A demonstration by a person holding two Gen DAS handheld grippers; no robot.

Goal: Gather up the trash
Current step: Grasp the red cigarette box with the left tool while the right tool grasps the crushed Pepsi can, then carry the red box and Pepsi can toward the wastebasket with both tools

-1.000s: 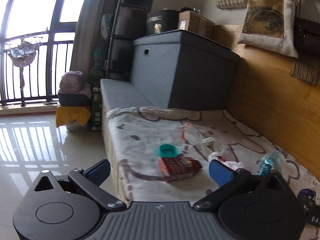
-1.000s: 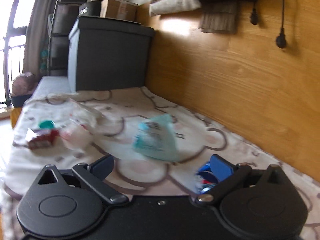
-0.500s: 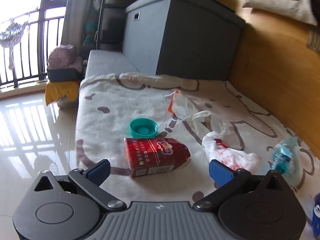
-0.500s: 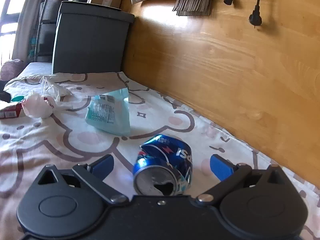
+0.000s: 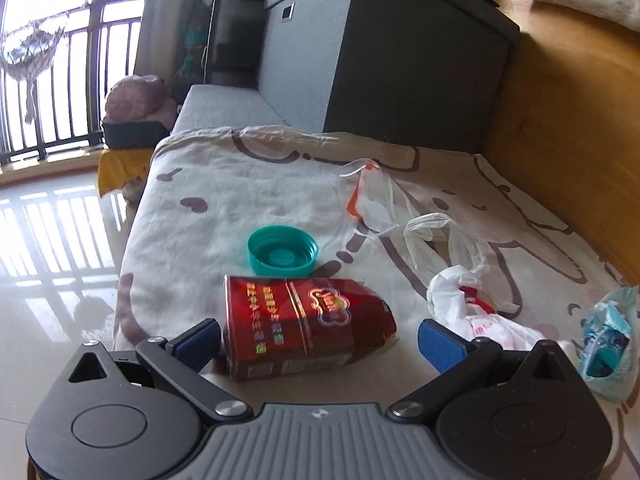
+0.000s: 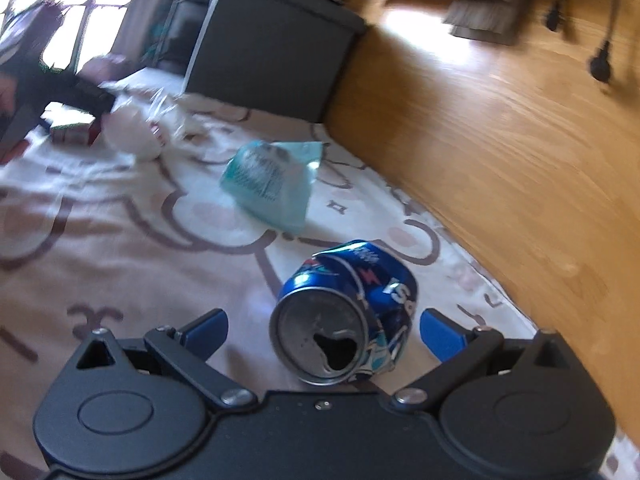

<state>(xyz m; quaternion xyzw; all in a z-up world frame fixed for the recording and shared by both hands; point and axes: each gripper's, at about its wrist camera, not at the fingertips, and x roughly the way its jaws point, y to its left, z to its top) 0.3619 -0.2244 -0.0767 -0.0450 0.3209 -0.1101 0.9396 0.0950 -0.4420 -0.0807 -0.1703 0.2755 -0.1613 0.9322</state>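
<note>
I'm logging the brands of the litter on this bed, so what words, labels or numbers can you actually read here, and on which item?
"ISd": upside-down white letters on the crushed blue can, the only legible text.
Red carton: gold characters and an emblem, too blurred to read.
Teal packet: a block of fine print, too small to read.
White bag: red marks, unreadable.
Teal cap: no text.

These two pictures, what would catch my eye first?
Probably the crushed blue can lying on the patterned blanket, right between the open right gripper. In the other view, a shiny red packet sits between the open left gripper, with a teal cap just beyond it.
</note>
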